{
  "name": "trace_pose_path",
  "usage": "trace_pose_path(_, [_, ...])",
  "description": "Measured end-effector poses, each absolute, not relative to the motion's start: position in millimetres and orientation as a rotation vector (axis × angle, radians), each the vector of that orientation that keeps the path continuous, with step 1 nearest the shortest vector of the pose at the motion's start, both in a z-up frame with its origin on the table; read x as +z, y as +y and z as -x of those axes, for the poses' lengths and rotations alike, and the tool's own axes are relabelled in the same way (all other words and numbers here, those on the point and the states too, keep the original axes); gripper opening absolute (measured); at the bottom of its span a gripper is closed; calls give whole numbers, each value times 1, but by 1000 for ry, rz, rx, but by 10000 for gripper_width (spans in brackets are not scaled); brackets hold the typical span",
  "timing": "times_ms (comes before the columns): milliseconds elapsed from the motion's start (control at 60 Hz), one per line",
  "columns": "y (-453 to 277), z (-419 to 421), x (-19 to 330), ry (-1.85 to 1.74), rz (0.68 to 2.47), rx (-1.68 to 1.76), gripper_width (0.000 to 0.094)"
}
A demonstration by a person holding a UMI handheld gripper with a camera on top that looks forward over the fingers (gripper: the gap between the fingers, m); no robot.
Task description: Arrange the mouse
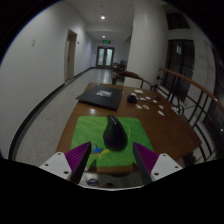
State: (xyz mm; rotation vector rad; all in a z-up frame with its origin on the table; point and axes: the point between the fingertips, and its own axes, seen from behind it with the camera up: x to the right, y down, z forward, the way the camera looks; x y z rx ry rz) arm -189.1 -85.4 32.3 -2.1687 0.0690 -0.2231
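Note:
A dark mouse (pixel 115 130) sits on a green mat (pixel 100 135) on a brown table (pixel 165 128). It lies just ahead of my gripper (pixel 112 160), between the lines of the two fingers and a little beyond their tips. The fingers with their purple pads (pixel 76 157) stand wide apart and hold nothing. A small yellow and blue mark shows on the mat near the left finger.
A black mat (pixel 100 95) lies farther back on the table, with several small white items (pixel 140 98) beside it. A railing (pixel 185 85) runs along the right. A corridor with doors (pixel 105 55) stretches beyond.

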Motion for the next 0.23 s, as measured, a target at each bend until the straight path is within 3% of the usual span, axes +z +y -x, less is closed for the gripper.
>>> trace_pose_path(233, [-164,208,39,114,2167,-198,849])
